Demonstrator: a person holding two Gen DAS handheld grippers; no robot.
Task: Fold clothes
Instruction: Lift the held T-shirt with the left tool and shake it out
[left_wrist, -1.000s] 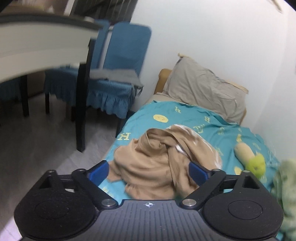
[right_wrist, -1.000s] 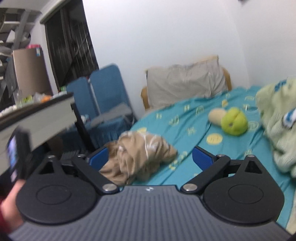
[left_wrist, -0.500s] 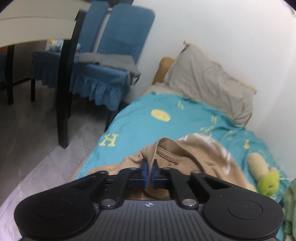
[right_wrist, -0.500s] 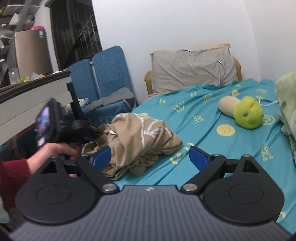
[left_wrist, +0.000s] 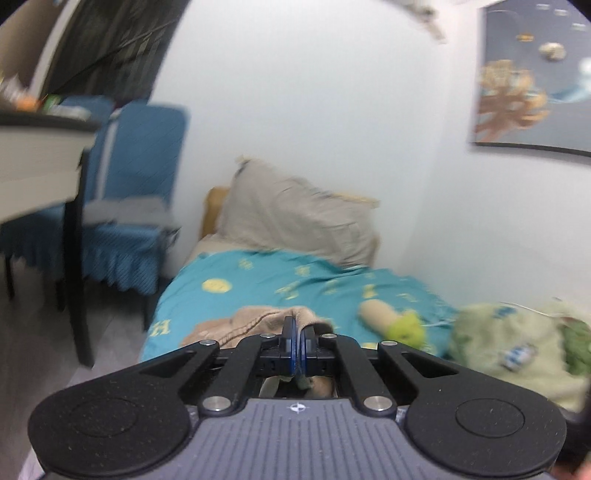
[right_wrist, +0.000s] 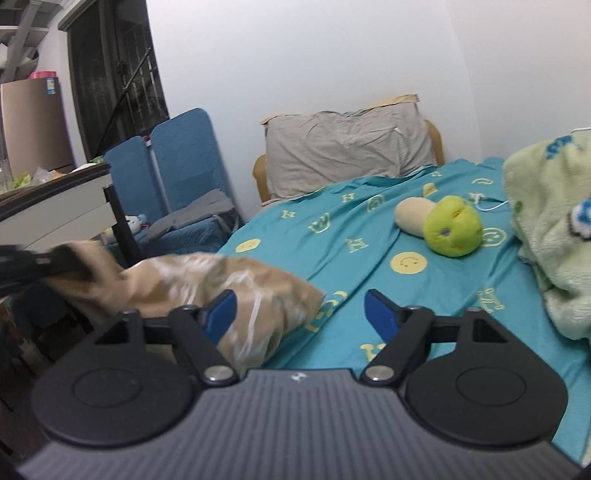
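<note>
- Left gripper (left_wrist: 297, 341): black linkage arms, silver screws, blue pads, ribbed grey body bearing a small white emblem.
- Right gripper (right_wrist: 300, 312): same build and colours.

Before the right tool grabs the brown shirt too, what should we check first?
1. Left tool shut on the crumpled tan cotton shirt: ok.
2. Right tool open, its jaws have just been closing, no cloth pinched yet: ok.
3. Shirt's free part within the right tool's reach, beside its left finger: ok.
4. Which part of the shirt the left tool holds: cannot tell.
5. Green and beige plush toy apart from the shirt: ok.
6. Pale green fleece blanket apart from the shirt: ok.
</note>
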